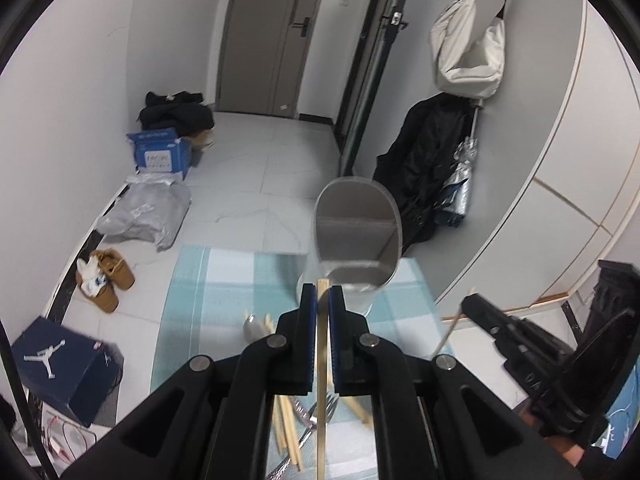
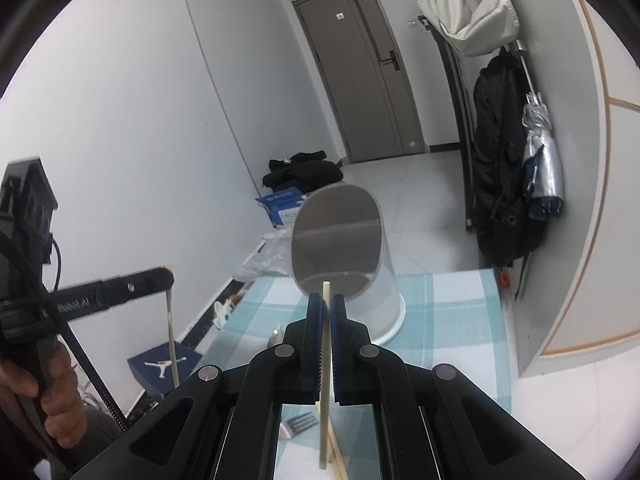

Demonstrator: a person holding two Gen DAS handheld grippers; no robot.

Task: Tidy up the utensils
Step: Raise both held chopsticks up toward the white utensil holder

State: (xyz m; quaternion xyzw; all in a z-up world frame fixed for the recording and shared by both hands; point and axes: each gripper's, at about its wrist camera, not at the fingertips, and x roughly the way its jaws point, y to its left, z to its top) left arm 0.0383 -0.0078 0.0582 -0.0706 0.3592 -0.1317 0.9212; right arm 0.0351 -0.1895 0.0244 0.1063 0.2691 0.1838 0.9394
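Note:
A grey, tilted-looking utensil holder (image 1: 356,232) with an inner divider stands on the blue checked tablecloth (image 1: 224,280), just beyond my left gripper (image 1: 322,292). That gripper is shut on a wooden chopstick (image 1: 320,420), held upright above the table. Below it lie more chopsticks (image 1: 286,428), a fork (image 1: 326,404) and a spoon (image 1: 252,326). My right gripper (image 2: 327,300) is shut on a second chopstick (image 2: 325,400), pointing at the holder (image 2: 340,240). Each gripper shows in the other's view: the right gripper (image 1: 470,302) and the left gripper (image 2: 168,276), each with its stick.
A hand (image 2: 52,400) grips the left tool's handle. On the floor left of the table are a dark shoe box (image 1: 64,368), tan shoes (image 1: 106,280), a grey bag (image 1: 148,212) and a blue box (image 1: 160,154). A black coat (image 1: 428,160) and umbrella (image 2: 540,160) hang by the right wall.

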